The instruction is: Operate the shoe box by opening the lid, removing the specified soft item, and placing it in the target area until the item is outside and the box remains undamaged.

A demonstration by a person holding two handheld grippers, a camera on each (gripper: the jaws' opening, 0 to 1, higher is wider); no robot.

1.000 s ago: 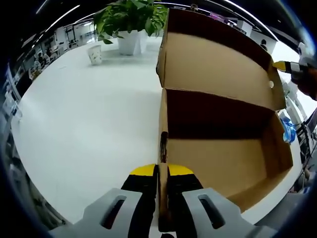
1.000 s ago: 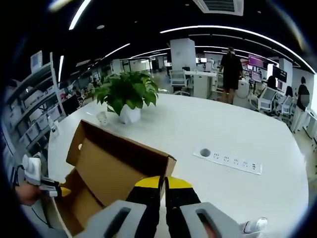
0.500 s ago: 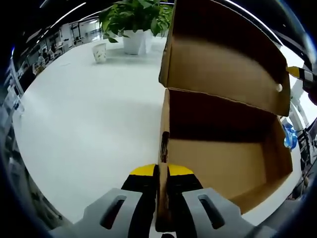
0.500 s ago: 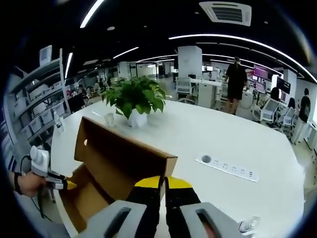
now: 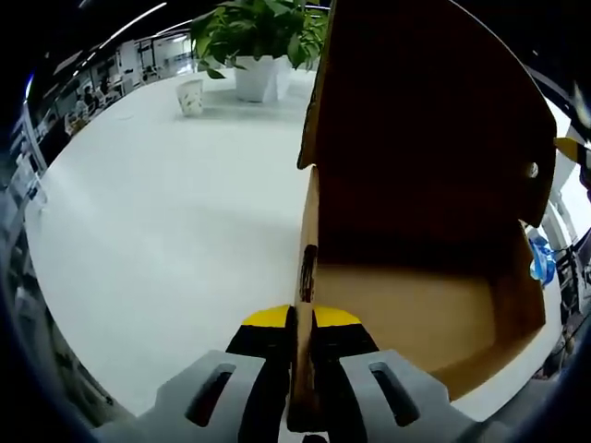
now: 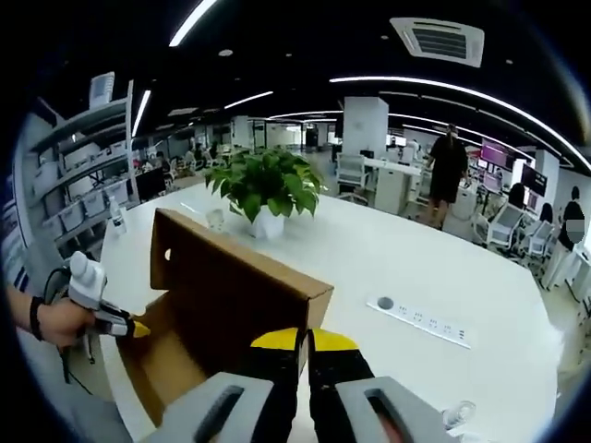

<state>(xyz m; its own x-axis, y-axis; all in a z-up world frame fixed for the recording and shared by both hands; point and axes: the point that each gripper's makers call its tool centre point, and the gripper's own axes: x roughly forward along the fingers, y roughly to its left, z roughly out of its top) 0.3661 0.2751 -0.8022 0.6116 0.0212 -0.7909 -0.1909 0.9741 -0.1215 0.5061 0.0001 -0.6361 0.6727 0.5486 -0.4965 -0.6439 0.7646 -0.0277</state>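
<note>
While the left hand-held gripper (image 5: 303,323) sat at 6 o'clock in the left gripper view, its yellow-tipped jaws were pinched on the near side wall of the shoe box (image 5: 416,305). That wall ran up from the jaws toward 12 o'clock. The box interior lay at 3 to 4 o'clock, bare cardboard floor, back part in dark shadow, no soft item could be told inside. The lid (image 5: 425,101) stood raised, leaning over the box at 1 to 2 o'clock. White surface (image 5: 157,212) spread at 9 to 10 o'clock. A potted plant (image 5: 254,41) stood at 12 o'clock with a small cup (image 5: 191,96) just beside it at 11 o'clock.

In the right gripper view the right hand-held gripper (image 6: 303,341) was at 6 o'clock, jaws pressed onto the lid's (image 6: 235,295) free edge, lid tilted up. The left hand-held gripper (image 6: 120,325) came in at 8 to 9 o'clock, held by a person's hand (image 6: 57,321), touching the box wall. Potted plant (image 6: 266,189) at 11 to 12 o'clock, power strip (image 6: 425,323) on the surface at 3 to 4 o'clock, well apart from the box.
</note>
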